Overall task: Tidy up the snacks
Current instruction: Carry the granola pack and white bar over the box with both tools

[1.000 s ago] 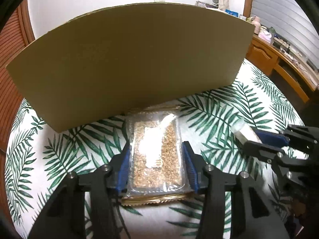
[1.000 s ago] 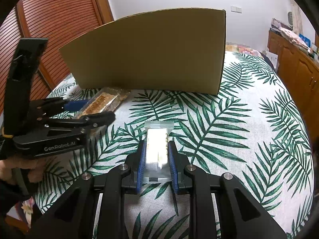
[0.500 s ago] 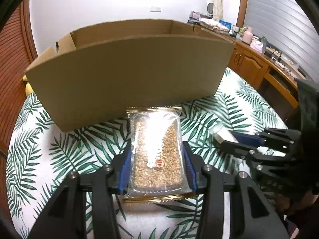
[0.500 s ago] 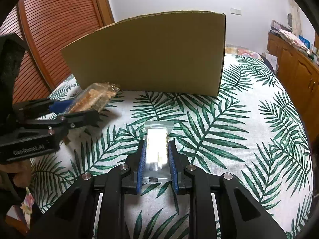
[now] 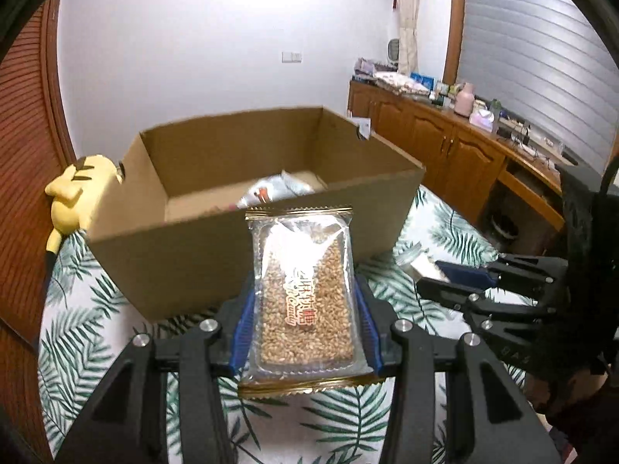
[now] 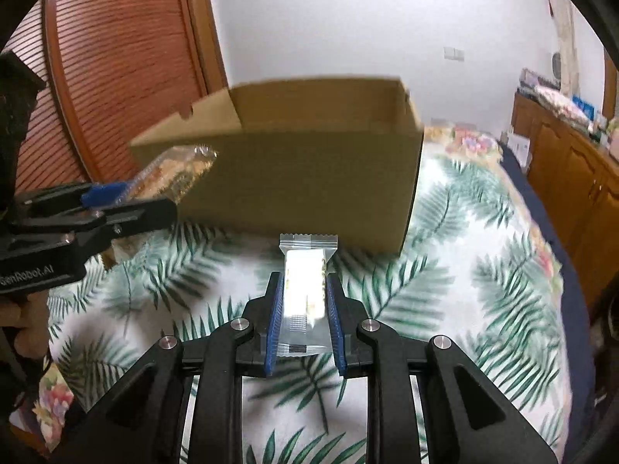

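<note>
The left gripper [image 5: 303, 305] is clamped on a clear, gold-edged packet of puffed-grain bar [image 5: 305, 294], held above the near wall of the open cardboard box [image 5: 185, 263]. The right gripper [image 6: 303, 317] pinches a narrow clear wrapper holding a pale bar [image 6: 304, 294] over the palm-leaf tablecloth [image 6: 464, 278].

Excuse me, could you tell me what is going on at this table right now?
A person is sorting snacks with a gripper in each hand. The left gripper is shut on a grain bar, and the right gripper is shut on a small white packet. Both are held above the leaf-print tablecloth in front of an open cardboard box, which already has a packet inside.
</note>
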### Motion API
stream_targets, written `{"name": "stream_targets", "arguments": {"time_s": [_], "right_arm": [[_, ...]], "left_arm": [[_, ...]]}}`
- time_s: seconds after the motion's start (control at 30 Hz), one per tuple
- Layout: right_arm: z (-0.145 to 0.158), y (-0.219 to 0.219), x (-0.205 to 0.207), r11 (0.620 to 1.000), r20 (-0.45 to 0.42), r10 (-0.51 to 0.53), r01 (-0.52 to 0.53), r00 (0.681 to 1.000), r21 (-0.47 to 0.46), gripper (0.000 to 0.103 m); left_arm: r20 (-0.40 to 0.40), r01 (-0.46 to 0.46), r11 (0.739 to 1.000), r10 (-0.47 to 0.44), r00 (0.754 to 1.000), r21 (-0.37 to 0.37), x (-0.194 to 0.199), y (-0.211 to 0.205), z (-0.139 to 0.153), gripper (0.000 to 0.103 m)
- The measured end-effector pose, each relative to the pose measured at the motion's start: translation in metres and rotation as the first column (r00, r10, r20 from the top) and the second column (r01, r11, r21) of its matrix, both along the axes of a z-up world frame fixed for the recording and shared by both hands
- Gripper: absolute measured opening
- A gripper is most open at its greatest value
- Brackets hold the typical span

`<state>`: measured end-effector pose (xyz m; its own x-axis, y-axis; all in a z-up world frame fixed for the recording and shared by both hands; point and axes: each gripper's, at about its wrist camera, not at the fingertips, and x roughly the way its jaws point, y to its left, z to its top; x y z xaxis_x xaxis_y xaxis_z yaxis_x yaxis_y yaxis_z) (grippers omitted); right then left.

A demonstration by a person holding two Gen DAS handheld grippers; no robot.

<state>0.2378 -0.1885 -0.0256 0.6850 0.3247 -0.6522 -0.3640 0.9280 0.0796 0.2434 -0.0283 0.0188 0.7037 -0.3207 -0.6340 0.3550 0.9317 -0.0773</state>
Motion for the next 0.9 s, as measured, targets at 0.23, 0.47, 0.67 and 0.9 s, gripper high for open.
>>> {"name": "stream_targets", "arguments": {"time_s": [0.23,0.47,0.67,0.9], "right_arm": [[0.040,0.007,0.019,1.000,0.072,0.017,-0.016,0.997,-0.007,0.020],[0.060,0.017,0.043,0.999,0.106,0.031,-0.029,0.994,-0.020,0.020],[0.066,0.027,0.070,0.999,0.113,0.038,-0.034,0.993,-0.033,0.020],[0.065,0.034,0.093,0.998,0.110,0.048,-0.042,0.993,-0.051,0.020]], "left_arm": [[0.042,-0.016,1.000,0.016,0.999,-0.003,0.015,0.009,0.021,0.046],[0.060,-0.031,0.999,0.030,0.998,0.009,0.043,0.018,0.034,0.046],[0.058,-0.052,0.999,0.052,0.997,0.012,0.079,0.025,0.043,0.046],[0.042,-0.068,0.998,0.067,0.997,0.017,0.113,0.028,0.043,0.046]]}}
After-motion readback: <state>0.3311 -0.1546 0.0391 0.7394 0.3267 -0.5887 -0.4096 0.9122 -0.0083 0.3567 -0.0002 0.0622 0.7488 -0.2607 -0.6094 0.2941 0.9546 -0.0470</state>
